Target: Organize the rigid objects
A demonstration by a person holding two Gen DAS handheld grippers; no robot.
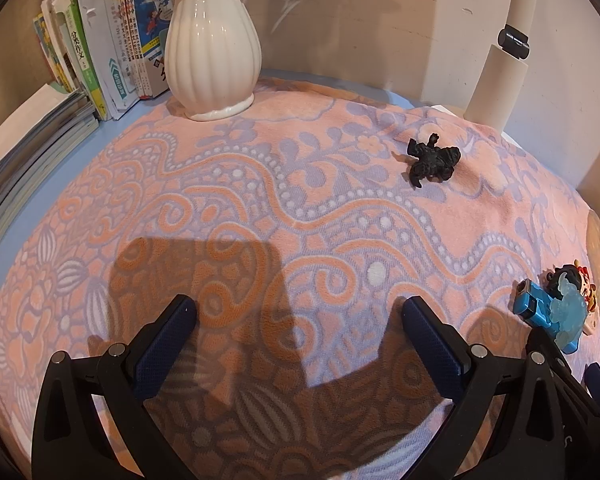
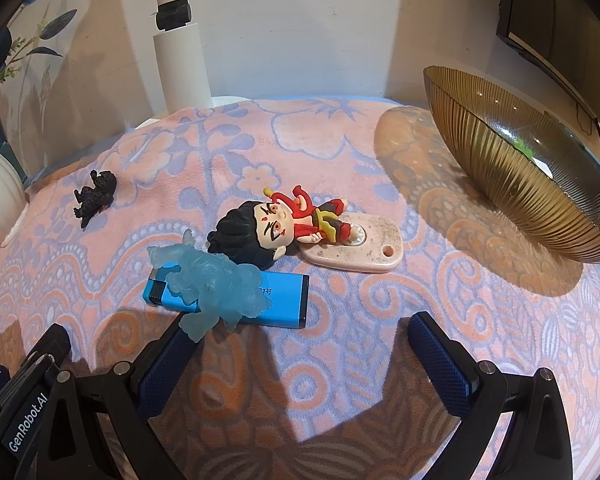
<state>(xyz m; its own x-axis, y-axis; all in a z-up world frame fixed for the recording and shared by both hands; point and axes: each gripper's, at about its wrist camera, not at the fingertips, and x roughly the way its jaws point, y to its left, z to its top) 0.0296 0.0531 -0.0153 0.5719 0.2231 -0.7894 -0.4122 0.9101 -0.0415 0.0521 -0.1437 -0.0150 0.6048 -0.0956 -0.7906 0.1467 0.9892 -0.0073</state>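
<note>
Nearest the lens in the left wrist view, the left gripper (image 1: 300, 312) hangs spread wide over the patterned pink-and-lilac blanket (image 1: 260, 208), nothing between its blue-padded fingers (image 1: 166, 340). The right gripper (image 2: 296, 332) is likewise splayed and empty, its left finger pad (image 2: 164, 364) just under the foot of a translucent blue figurine (image 2: 216, 288).

By size: the blanket covers the whole surface. A ribbed amber glass bowl (image 2: 520, 168) sits at two o'clock in the right wrist view, something green showing inside. A ribbed white vase (image 1: 212, 48) stands at eleven o'clock in the left view, with books (image 1: 96, 52) leaning behind it and a flat stack of magazines (image 1: 28, 152) at nine o'clock. A white lamp post (image 2: 180, 40) with a black clip rises at twelve o'clock.

The doll (image 2: 276, 228), black-haired and red-robed, lies on its back at centre, feet on its pale pink base (image 2: 364, 256). The blue figurine lies across a blue lighter (image 2: 284, 296), touching the doll's hair. A small black creature figurine (image 1: 434, 160) lies well apart at one o'clock in the left view.
</note>
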